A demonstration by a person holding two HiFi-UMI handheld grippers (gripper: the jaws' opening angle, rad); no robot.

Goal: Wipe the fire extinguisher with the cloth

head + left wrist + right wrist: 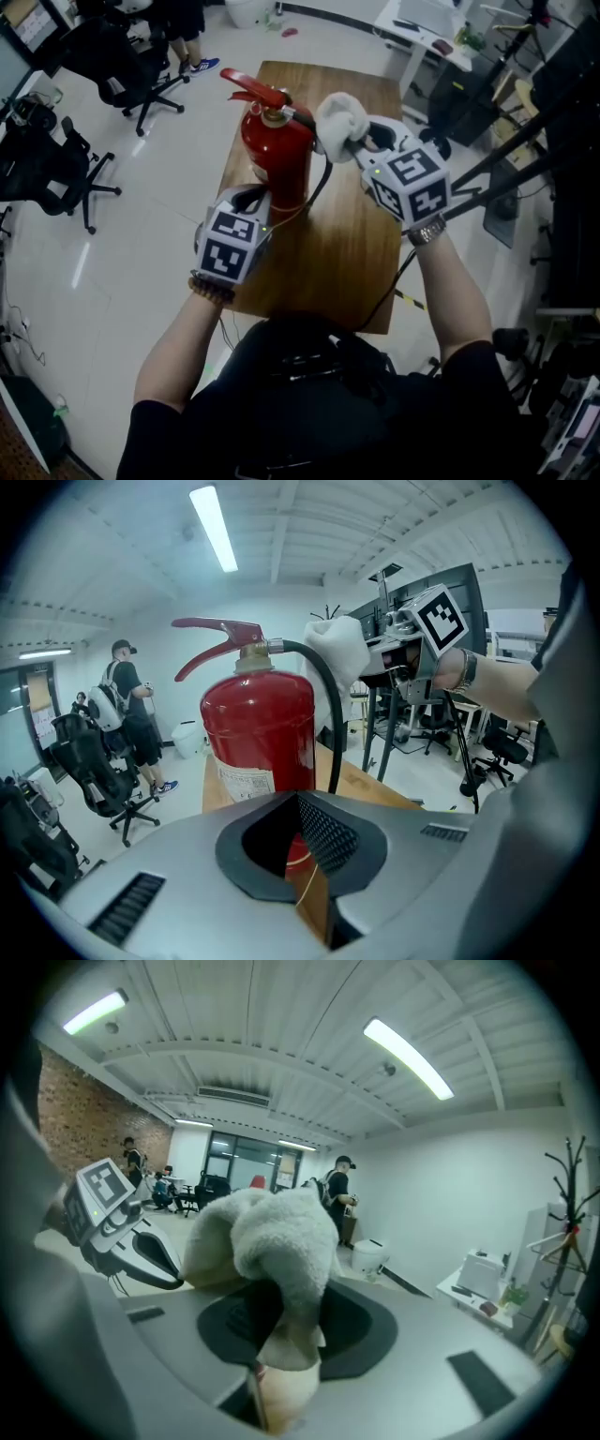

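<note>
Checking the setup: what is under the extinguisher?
A wooden table: the extinguisher stands upright on it. In the head view the left gripper covers its base, so the contact itself cannot be seen there.

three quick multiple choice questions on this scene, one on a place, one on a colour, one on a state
1. Where does the fire extinguisher stand?
A. on the floor
B. on the wooden table
C. on an office chair

2. What colour is the cloth?
A. white
B. blue
C. black

3. What is the right gripper doing?
A. open and empty
B. shut on the cloth
C. lying on the table

Answers:
1 B: the fire extinguisher stands upright on the wooden table.
2 A: the cloth is a fluffy white bundle.
3 B: the right gripper pinches the cloth's lower end between its jaws.
</note>
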